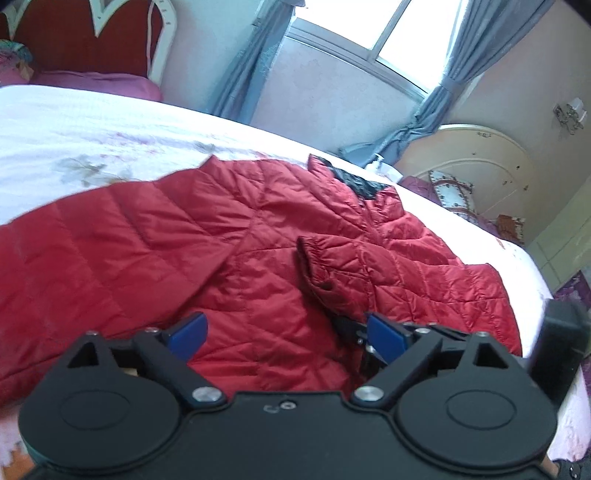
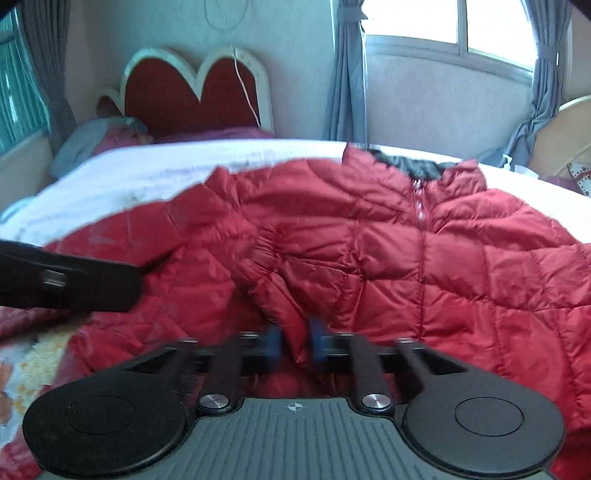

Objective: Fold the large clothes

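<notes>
A white floral-print bed (image 1: 110, 122) carries a glossy red quilted puffer jacket (image 1: 266, 229) along its near edge. Left gripper (image 1: 286, 336) gapes wide, empty; right gripper (image 2: 294, 345) sits half-parted, loosely straddling a jacket fold.

A home bedroom: a bed (image 2: 110, 166) with red headboard (image 2: 192, 88) (heart-shaped), curtained window (image 2: 458, 33).

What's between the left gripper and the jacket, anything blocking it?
Nothing visible. The left gripper hangs open right over the red jacket, which lies spread on the bed. The right gripper sits beside it, not in the way.
</notes>
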Demonstrator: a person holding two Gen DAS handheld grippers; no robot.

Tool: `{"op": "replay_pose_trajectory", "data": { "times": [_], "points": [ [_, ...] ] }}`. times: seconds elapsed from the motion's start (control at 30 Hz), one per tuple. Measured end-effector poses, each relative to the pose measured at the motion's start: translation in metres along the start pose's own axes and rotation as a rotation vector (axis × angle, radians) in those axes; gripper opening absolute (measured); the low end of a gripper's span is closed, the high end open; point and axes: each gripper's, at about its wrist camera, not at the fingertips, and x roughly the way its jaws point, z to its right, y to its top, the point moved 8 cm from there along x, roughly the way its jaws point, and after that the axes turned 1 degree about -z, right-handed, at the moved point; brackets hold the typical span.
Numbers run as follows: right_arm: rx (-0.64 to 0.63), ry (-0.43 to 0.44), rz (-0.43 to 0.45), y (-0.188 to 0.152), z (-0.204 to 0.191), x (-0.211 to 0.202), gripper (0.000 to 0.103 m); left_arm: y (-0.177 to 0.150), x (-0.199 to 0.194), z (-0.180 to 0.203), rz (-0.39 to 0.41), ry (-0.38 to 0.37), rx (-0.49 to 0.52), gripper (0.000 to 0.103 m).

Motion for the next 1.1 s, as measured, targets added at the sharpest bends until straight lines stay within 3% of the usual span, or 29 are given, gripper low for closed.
{"op": "replay_pose_trajectory", "data": {
  "times": [0.03, 0.07, 0.2, 0.3, 0.37, 0.4, 0.43, 0.47, 0.5, 0.7, 0.83, 0.93, 1.1],
  "points": [
    [-0.005, -0.025, 0.032, 0.002, 0.005, -0.008, 0.053, 0.001, 0.004, 0.003, -0.003, -0.011, -0.005, 0.092],
    [-0.013, -0.052, 0.058, 0.002, 0.013, -0.018, 0.055, 0.002, 0.011, 0.007, -0.010, -0.029, -0.012, 0.091],
    [0.069, -0.094, 0.096, -0.008, 0.065, -0.062, 0.054, 0.001, 0.043, 0.024, -0.054, -0.094, -0.029, 0.085],
    [0.117, -0.149, 0.086, -0.027, 0.108, -0.094, 0.052, 0.000, 0.068, 0.035, -0.086, -0.082, -0.003, 0.081],
    [0.142, -0.171, 0.057, -0.043, 0.130, -0.112, 0.041, 0.001, 0.081, 0.042, -0.094, -0.075, 0.015, 0.066],
    [0.153, -0.177, 0.037, -0.051, 0.140, -0.118, 0.039, 0.001, 0.086, 0.044, -0.097, -0.064, 0.027, 0.052],
    [0.168, -0.179, 0.014, -0.059, 0.148, -0.122, 0.029, 0.001, 0.091, 0.047, -0.100, -0.057, 0.041, 0.044],
    [0.189, -0.179, -0.011, -0.067, 0.156, -0.124, 0.022, 0.001, 0.096, 0.049, -0.107, -0.049, 0.057, 0.023],
    [0.208, -0.191, -0.030, -0.073, 0.164, -0.122, 0.022, 0.001, 0.099, 0.051, -0.114, -0.055, 0.063, 0.015],
    [0.304, -0.258, -0.002, -0.072, 0.192, -0.112, 0.022, 0.023, 0.068, 0.054, 0.012, -0.054, 0.079, 0.014],
    [0.338, -0.325, 0.025, -0.062, 0.214, -0.102, 0.022, 0.034, 0.039, 0.015, 0.089, 0.035, 0.062, 0.014],
    [0.340, -0.357, 0.018, -0.061, 0.226, -0.098, 0.022, 0.028, 0.040, -0.007, 0.054, 0.064, 0.046, 0.014],
    [0.349, -0.368, -0.009, -0.069, 0.234, -0.102, 0.022, 0.016, 0.056, -0.008, 0.013, 0.074, 0.058, 0.014]
  ]
}}
